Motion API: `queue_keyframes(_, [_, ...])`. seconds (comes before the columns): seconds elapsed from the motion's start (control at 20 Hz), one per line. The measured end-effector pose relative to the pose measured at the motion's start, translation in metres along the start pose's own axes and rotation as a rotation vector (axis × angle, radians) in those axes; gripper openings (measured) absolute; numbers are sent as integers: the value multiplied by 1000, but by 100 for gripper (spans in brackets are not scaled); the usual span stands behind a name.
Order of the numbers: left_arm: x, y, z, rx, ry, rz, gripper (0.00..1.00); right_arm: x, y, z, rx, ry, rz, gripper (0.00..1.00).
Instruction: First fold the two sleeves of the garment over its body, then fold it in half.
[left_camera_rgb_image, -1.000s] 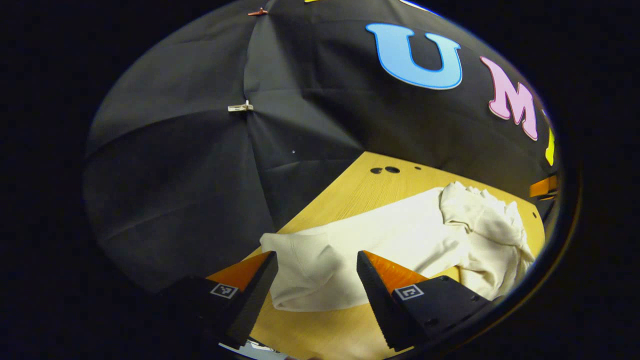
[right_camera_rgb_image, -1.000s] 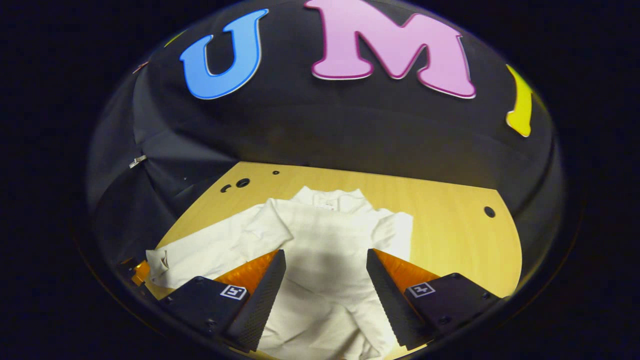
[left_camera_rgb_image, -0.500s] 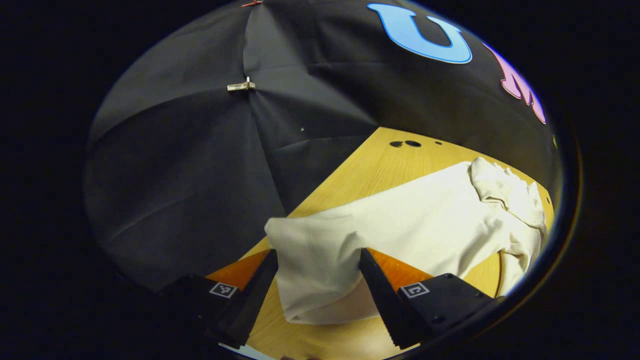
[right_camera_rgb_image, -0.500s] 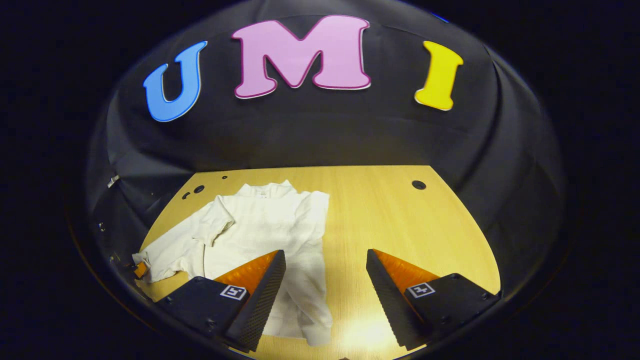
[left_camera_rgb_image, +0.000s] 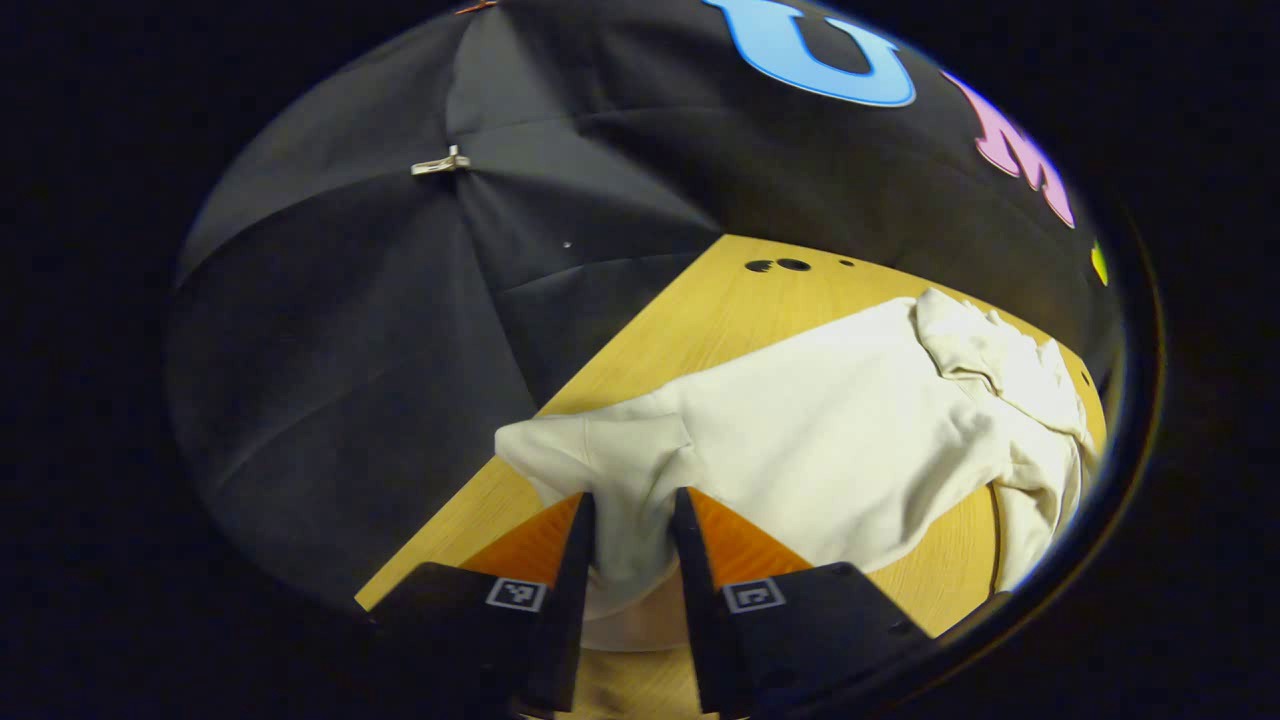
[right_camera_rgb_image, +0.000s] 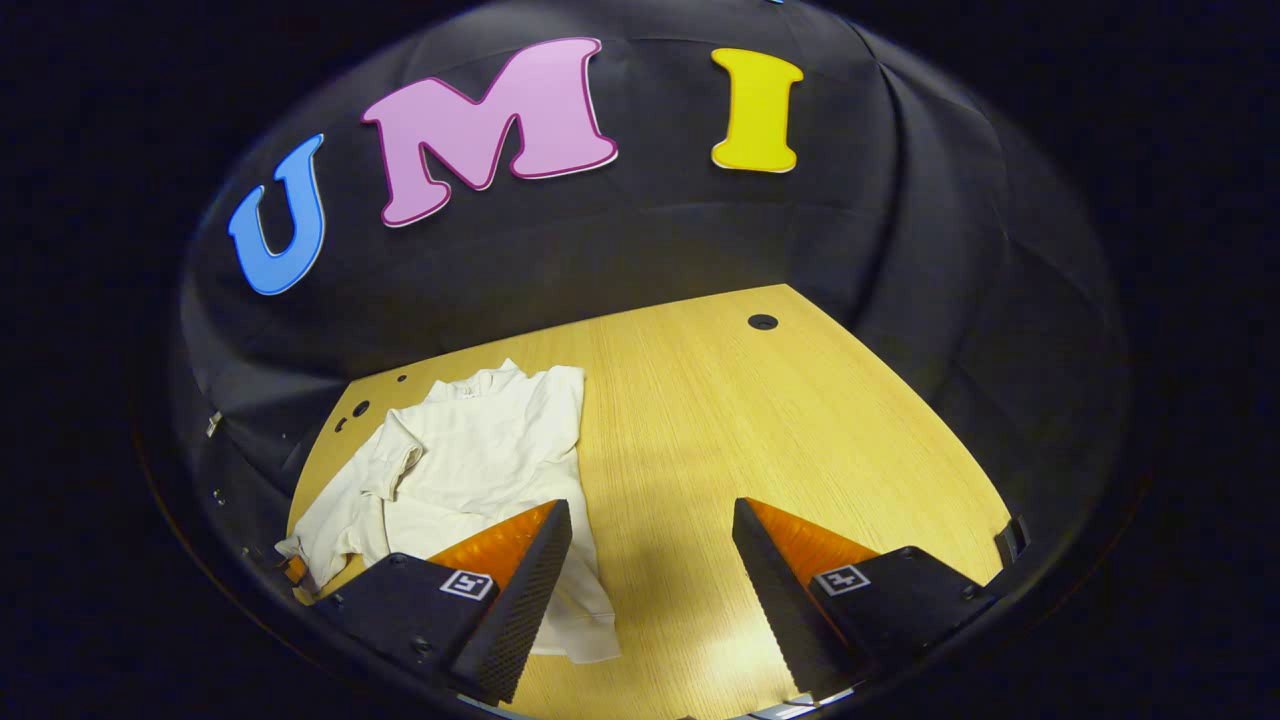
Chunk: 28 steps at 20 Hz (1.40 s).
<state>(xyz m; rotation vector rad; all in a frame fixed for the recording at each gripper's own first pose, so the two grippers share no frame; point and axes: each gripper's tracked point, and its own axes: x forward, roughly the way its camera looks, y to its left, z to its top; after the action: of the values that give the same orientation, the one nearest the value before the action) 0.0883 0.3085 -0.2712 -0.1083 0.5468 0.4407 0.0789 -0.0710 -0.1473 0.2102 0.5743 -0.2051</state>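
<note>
Within the last second the left gripper (left_camera_rgb_image: 630, 545) has closed its 2 fingers onto the cuff of the sleeve (left_camera_rgb_image: 610, 470) at the lower centre of the left gripper view, so folding this sleeve over the body can likely begin. The right gripper (right_camera_rgb_image: 650, 580) has swung aside, jaws spread and empty. The white garment (right_camera_rgb_image: 470, 470) lies left of centre on the wooden table (right_camera_rgb_image: 760, 440), black cloth behind.

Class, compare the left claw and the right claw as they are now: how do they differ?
The left claw has its fingers closed on the white garment's sleeve; the right claw stands wide open, holding nothing. The left sits over cloth, the right over bare table. Both have orange-and-black fingers.
</note>
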Motion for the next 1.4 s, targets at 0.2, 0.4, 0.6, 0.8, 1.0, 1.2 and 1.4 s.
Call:
queue_keyframes(0.2, [-2, -4, 2, 47, 40, 27, 26, -1, -14, -14, 31, 23, -4, 99])
queue_keyframes(0.4, [-4, -19, 7, 81, 65, 21, 7, -3, -26, -16, 40, 22, -11, 99])
queue_keyframes(0.6, [-12, -30, 18, -43, 89, -21, 6, -3, -35, -14, 53, 21, -14, 99])
queue_keyframes(0.8, [-11, -47, 58, -151, 46, -50, 6, 0, -41, -14, 54, 22, -19, 99])
queue_keyframes(1.0, [-12, -74, 130, -165, -40, -107, 6, 7, -52, -15, 76, 30, -22, 99])
queue_keyframes(1.2, [-13, -118, 206, -150, -128, -168, 6, 19, -59, -21, 102, 52, -27, 99])
queue_keyframes(1.4, [-15, -186, 267, -93, -200, -256, 6, 26, -65, -20, 134, 56, -28, 99])
